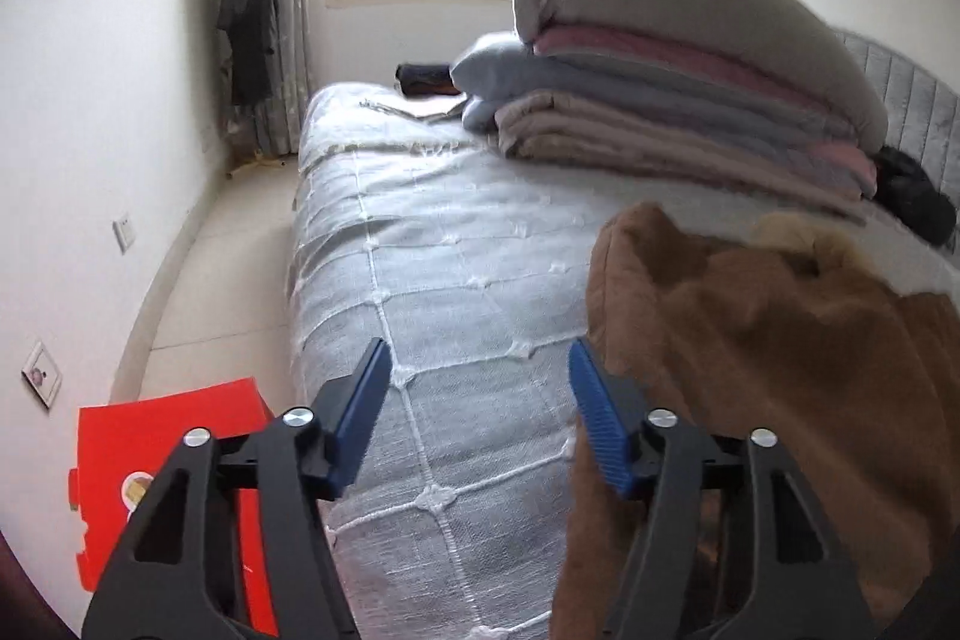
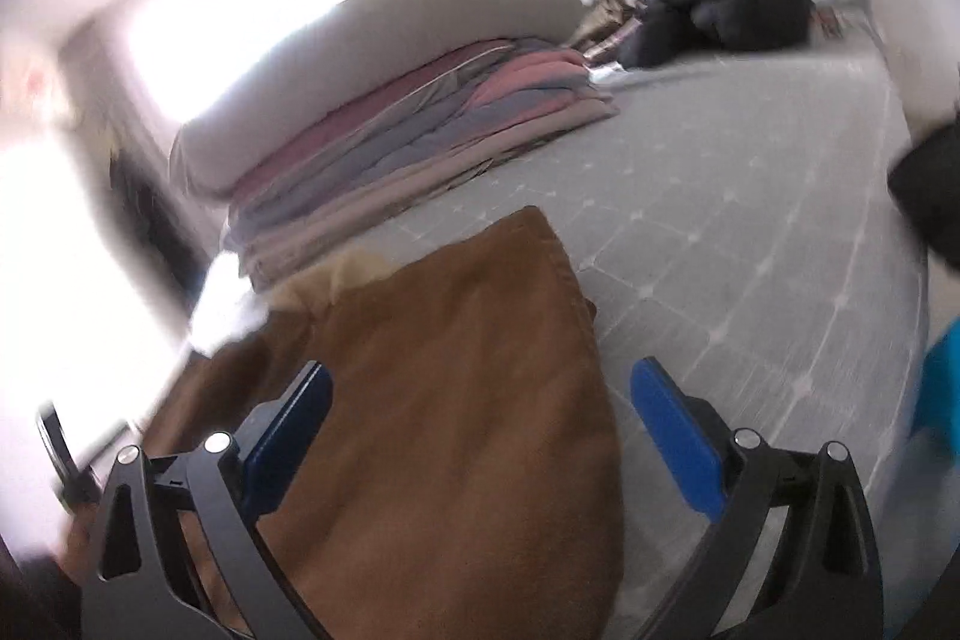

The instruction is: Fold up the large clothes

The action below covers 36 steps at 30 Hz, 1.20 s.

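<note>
Black gripper frames with blue pads fill the bottom of both views. Left gripper (image 1: 480, 361): its fingers stand apart over the grey quilted bedspread (image 1: 456, 244), with nothing between them; the right-hand pad (image 1: 600, 430) sits just beside the edge of the brown coat (image 1: 780, 370), and whether it touches the cloth cannot be told. Right gripper (image 2: 480, 382): its fingers are also apart, wide, with the coat lying below and between them, not pinched.

Much of the right wrist view is smeared and washed out by glare, especially the upper left, so the window there is only a bright patch.

Bedspread covers most of both frames. At the upper right of the left wrist view a stack of folded bedding (image 1: 672, 100) in grey, pink and beige sits on it, topped by a large grey pillow (image 1: 660, 10).

The coat lies on the bed at the lower right of the left wrist view and the lower centre of the right wrist view. It is bunched, with a paler fur trim (image 1: 786, 226) at its far end, and its near part is cut off by the frame and hidden behind the gripper. A black garment (image 1: 912, 196) lies by the grey padded headboard (image 1: 912, 100). A red box (image 1: 162, 436) shows at lower left, partly hidden by the gripper frame.
</note>
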Each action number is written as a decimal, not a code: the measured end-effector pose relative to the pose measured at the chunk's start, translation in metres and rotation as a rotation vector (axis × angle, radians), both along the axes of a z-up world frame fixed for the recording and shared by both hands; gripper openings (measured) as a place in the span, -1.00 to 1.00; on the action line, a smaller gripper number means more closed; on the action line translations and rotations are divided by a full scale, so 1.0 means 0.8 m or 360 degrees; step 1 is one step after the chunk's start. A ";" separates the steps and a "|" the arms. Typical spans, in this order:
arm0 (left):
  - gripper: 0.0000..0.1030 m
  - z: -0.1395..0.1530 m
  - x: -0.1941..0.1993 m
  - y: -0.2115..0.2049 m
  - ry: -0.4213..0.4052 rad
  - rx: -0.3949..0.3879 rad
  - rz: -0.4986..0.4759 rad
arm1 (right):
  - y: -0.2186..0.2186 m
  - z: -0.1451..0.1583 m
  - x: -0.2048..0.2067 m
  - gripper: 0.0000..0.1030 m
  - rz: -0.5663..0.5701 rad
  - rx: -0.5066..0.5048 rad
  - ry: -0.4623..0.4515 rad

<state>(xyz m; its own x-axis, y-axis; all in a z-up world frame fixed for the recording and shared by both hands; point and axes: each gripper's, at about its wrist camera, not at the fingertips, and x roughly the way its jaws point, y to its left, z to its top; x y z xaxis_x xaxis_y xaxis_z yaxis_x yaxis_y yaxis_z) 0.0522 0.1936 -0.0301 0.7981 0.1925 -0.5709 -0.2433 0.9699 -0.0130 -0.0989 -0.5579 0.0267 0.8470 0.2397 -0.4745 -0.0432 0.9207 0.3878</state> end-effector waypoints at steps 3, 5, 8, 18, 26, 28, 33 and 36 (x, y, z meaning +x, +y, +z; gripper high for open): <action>-0.15 -0.028 0.011 -0.005 0.0175 0.0062 -0.0041 | -0.022 -0.058 0.009 0.86 -0.0086 0.0166 0.0189; -0.19 -0.038 0.015 0.005 0.0217 0.0031 -0.0010 | -0.038 -0.075 -0.003 0.86 -0.0147 0.0274 0.0136; -0.19 -0.049 0.018 0.006 0.0268 0.0048 0.0021 | -0.044 -0.093 0.005 0.86 -0.0173 0.0303 0.0235; 0.70 0.049 -0.063 -0.033 -0.0320 0.0129 -0.0101 | 0.045 0.027 -0.032 0.86 -0.0084 -0.0406 0.0001; 0.71 0.008 0.019 -0.111 -0.0149 0.0115 -0.0451 | 0.133 0.009 0.084 0.86 0.0152 -0.0570 0.0050; 0.66 -0.015 0.056 -0.089 0.0101 -0.0030 -0.0362 | 0.114 -0.055 0.124 0.86 0.0055 -0.0635 0.0302; 0.66 -0.005 0.061 -0.049 0.0112 -0.0321 -0.0272 | 0.066 -0.041 0.140 0.86 -0.0150 -0.0385 0.0363; 0.66 0.025 0.049 -0.071 -0.0042 -0.0219 -0.0379 | 0.109 -0.006 0.128 0.86 0.0047 -0.0481 0.0191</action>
<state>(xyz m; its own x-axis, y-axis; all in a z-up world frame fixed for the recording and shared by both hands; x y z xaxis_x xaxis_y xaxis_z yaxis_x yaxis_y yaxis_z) 0.0914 0.1366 -0.0101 0.8265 -0.0805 -0.5572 -0.0062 0.9884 -0.1520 0.0036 -0.4706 0.0221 0.7756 0.0965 -0.6238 -0.0425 0.9940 0.1009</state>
